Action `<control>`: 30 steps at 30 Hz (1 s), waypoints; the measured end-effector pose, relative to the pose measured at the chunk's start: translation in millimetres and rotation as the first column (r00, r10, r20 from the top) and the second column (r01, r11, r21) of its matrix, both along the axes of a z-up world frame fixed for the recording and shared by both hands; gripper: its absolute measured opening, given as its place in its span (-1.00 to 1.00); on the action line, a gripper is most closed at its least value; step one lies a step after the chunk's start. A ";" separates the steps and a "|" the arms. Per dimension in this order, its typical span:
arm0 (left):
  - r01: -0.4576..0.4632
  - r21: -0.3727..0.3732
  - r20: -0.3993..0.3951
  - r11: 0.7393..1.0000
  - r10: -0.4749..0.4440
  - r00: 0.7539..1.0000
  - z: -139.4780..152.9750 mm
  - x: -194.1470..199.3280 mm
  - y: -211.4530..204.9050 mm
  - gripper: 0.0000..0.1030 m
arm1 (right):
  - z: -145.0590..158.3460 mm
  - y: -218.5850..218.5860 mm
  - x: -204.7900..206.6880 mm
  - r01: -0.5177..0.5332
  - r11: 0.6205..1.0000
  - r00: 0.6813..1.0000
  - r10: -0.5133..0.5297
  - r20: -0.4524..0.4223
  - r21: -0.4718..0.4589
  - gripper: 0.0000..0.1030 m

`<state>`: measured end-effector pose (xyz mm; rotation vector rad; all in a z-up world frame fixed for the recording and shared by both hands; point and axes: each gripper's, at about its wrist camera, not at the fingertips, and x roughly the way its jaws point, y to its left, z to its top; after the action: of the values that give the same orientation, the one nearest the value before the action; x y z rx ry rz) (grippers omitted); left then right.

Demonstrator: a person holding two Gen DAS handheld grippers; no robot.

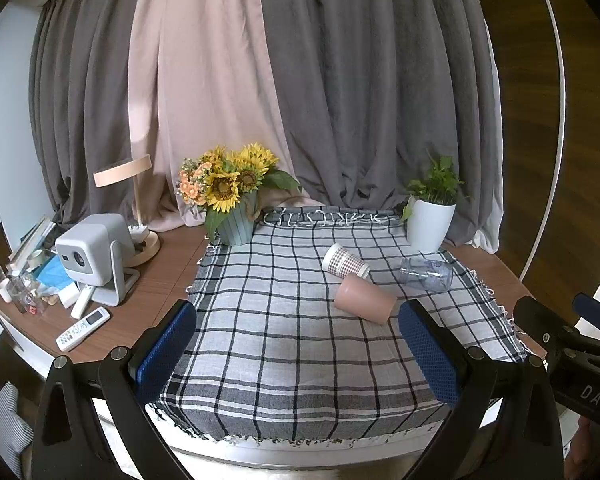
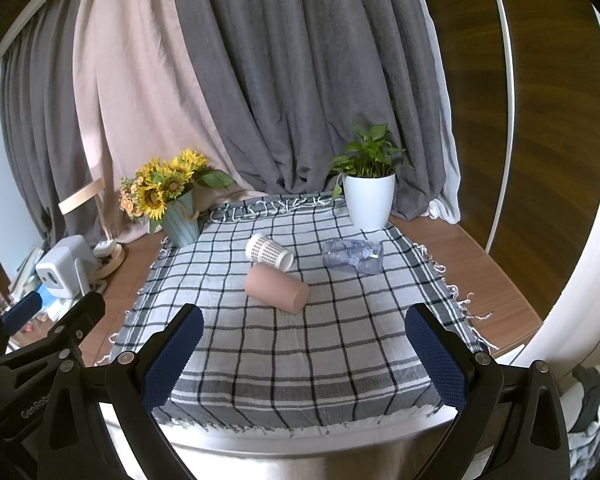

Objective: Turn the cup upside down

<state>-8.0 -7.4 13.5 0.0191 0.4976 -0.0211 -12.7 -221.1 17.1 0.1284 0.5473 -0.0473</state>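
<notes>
Three cups lie on their sides on the checked cloth (image 1: 280, 340): a pink cup (image 1: 365, 298) (image 2: 276, 287), a white cup with a dotted pattern (image 1: 345, 261) (image 2: 269, 252), and a clear plastic cup (image 1: 427, 273) (image 2: 353, 256). My left gripper (image 1: 298, 346) is open and empty, above the near part of the cloth, short of the pink cup. My right gripper (image 2: 304, 354) is open and empty, also near the front edge. Each gripper shows at the edge of the other's view.
A sunflower vase (image 1: 236, 220) stands at the cloth's back left, a white plant pot (image 1: 430, 224) at the back right. A projector (image 1: 94, 254), lamp (image 1: 136, 196), remotes (image 1: 83, 322) and small clutter sit on the wooden table (image 1: 160, 280) to the left. Curtains hang behind.
</notes>
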 end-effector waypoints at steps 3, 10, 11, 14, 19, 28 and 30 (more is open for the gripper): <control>-0.001 0.000 0.001 1.000 0.001 1.000 -0.2 -0.2 -0.4 1.00 | -0.2 -0.3 0.0 0.002 1.000 1.000 -0.002 -0.001 0.000 0.97; 0.000 -0.001 0.001 1.000 0.000 1.000 0.1 0.6 -0.8 1.00 | -0.3 1.4 0.1 0.003 1.000 1.000 -0.003 0.002 -0.001 0.97; -0.001 -0.001 0.001 1.000 0.001 1.000 0.1 0.4 -0.8 1.00 | -0.6 0.2 0.2 0.001 1.000 1.000 -0.001 0.001 -0.001 0.97; -0.001 -0.002 0.000 1.000 0.001 1.000 -0.3 0.0 -1.2 1.00 | -0.3 1.7 0.9 0.003 1.000 1.000 -0.003 0.001 -0.002 0.97; 0.002 -0.002 -0.002 1.000 -0.002 1.000 -0.5 3.4 -2.9 1.00 | -0.8 1.2 1.2 0.003 1.000 1.000 -0.003 -0.002 -0.001 0.97; 0.009 -0.006 -0.017 1.000 -0.009 1.000 -4.3 4.5 2.1 1.00 | -3.4 0.6 -0.8 0.009 1.000 1.000 -0.009 -0.008 0.002 0.97; 0.009 -0.007 -0.023 1.000 -0.009 1.000 -7.5 3.4 8.5 1.00 | -8.0 3.0 -0.5 0.011 1.000 1.000 -0.011 -0.013 0.003 0.97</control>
<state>-4.6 1.1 6.1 0.0144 0.5204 -0.0322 -13.2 -218.2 9.0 0.1340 0.5596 -0.0581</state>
